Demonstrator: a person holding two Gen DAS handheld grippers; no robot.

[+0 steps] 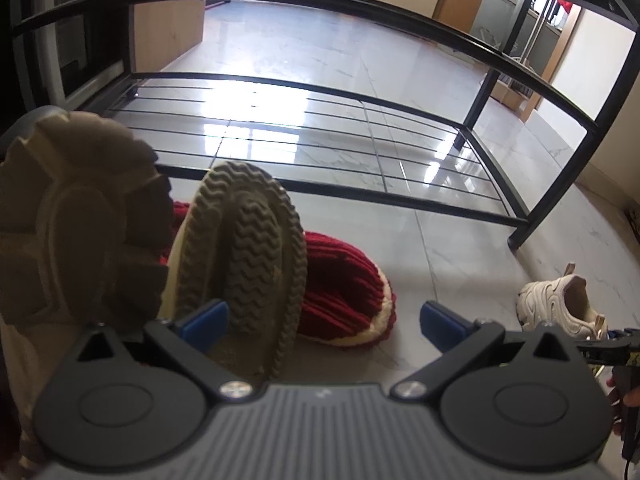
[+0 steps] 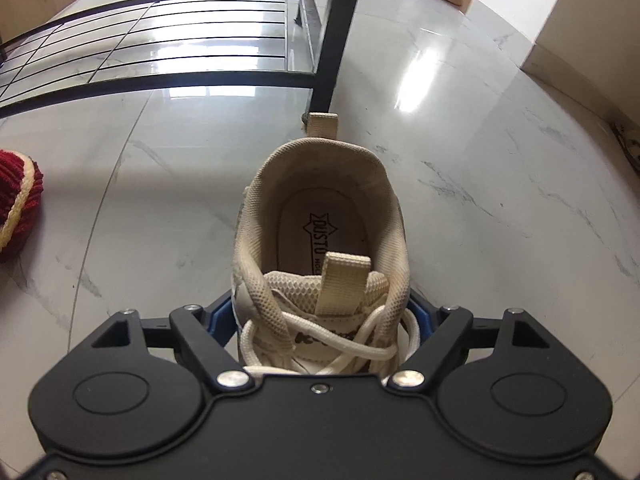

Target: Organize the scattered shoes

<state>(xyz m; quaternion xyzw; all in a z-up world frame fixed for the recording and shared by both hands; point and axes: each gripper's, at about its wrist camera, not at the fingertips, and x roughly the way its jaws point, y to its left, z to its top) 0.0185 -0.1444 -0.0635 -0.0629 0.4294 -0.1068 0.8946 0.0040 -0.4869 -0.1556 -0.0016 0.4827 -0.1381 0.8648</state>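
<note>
Beige mesh and cream laces fill the right wrist view: a beige lace-up sneaker stands upright on the glossy white marble floor, its heel pointing away from the camera toward the black metal shoe rack, with the heel loop just short of one rack leg. The right claw straddles the laced front of this sneaker, its blue pads close beside both sides of the shoe; the jaws stand wide, and whether the pads press on the shoe cannot be told. At the left edge lies part of a red knitted slipper with cream trim.

In the left wrist view, the left claw is spread wide with nothing gripped. Between its blue fingers rises a shoe tipped sole-up with a grey-brown zigzag tread, lying against the red knitted slipper on the floor. To the left, close to the lens, is a second tan lugged sole. The rack's low wire shelf sits just behind these shoes. Far right, the beige sneaker sits well apart, with the other claw's tip at its side.
</note>
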